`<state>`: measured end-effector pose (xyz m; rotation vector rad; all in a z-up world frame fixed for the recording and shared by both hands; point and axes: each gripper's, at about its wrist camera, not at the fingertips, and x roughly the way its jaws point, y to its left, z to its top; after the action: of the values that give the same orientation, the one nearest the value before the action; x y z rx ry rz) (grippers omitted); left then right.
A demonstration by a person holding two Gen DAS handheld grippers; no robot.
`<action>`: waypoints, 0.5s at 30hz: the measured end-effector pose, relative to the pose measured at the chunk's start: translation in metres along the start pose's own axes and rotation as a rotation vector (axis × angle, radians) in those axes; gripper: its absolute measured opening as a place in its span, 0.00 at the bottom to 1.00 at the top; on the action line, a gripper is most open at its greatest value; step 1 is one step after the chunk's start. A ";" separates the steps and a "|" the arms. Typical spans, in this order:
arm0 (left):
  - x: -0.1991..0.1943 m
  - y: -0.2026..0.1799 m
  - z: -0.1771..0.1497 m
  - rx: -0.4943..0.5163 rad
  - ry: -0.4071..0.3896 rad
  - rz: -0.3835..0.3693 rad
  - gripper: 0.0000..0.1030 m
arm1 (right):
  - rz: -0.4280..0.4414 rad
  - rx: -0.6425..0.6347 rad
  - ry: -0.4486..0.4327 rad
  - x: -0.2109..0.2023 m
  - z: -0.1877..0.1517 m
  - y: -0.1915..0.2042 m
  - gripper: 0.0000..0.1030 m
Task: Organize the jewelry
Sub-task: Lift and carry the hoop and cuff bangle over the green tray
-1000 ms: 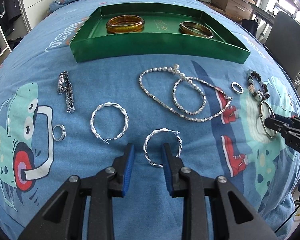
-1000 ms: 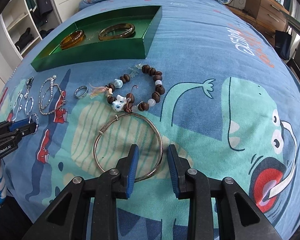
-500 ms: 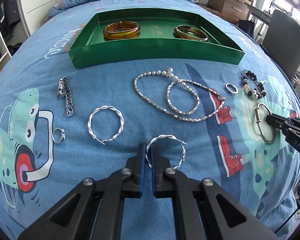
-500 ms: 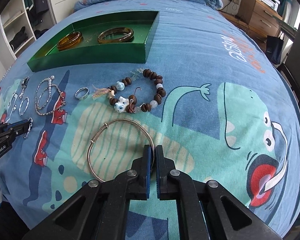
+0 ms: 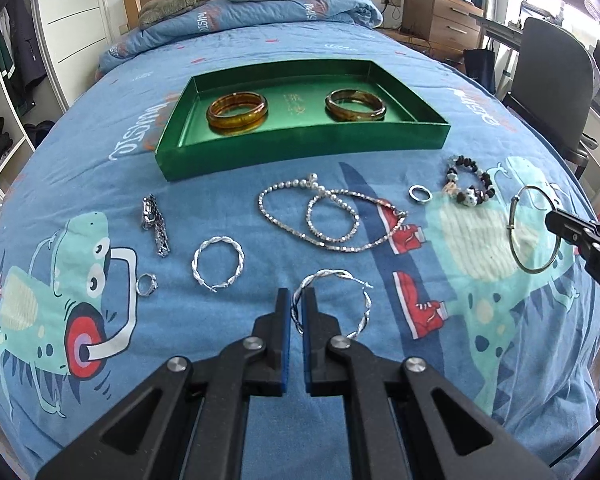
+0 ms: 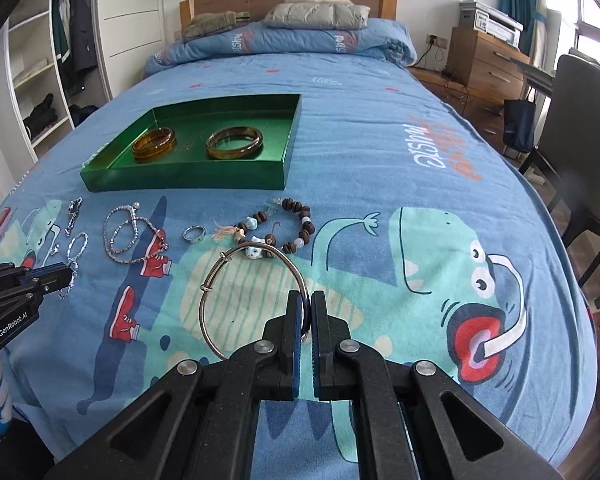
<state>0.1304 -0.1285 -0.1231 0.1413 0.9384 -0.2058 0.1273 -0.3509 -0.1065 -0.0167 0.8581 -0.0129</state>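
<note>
My left gripper (image 5: 296, 305) is shut on the left rim of a twisted silver hoop earring (image 5: 329, 274), held just above the blue bed cover. My right gripper (image 6: 307, 307) is shut on the near edge of a thin silver bangle (image 6: 205, 289), which tilts up off the cover. Each gripper shows in the other's view, the right gripper (image 5: 556, 220) at the right edge and the left gripper (image 6: 64, 274) at the left. Farther back, a green tray (image 5: 300, 148) holds two amber bangles (image 5: 237, 112) (image 5: 355, 104).
On the cover lie a second twisted hoop (image 5: 220, 239), a silver necklace (image 5: 332, 247), a plain ring (image 5: 420, 194), a beaded bracelet (image 5: 468, 184), a sparkly clip (image 5: 154, 224) and a small stone ring (image 5: 146, 284). A dark chair (image 5: 552, 80) stands right of the bed.
Both grippers went from open to shut, the left on the twisted hoop, the right on the thin bangle. Both then rose and drew back, lifting the pieces off the cover.
</note>
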 end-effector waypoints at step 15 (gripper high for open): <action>-0.048 0.017 0.009 -0.025 -0.092 -0.012 0.04 | -0.006 0.008 -0.093 -0.048 0.010 0.011 0.04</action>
<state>0.1137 -0.1084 -0.0784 0.1020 0.8501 -0.2094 0.1039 -0.3386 -0.0639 -0.0125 0.7652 -0.0214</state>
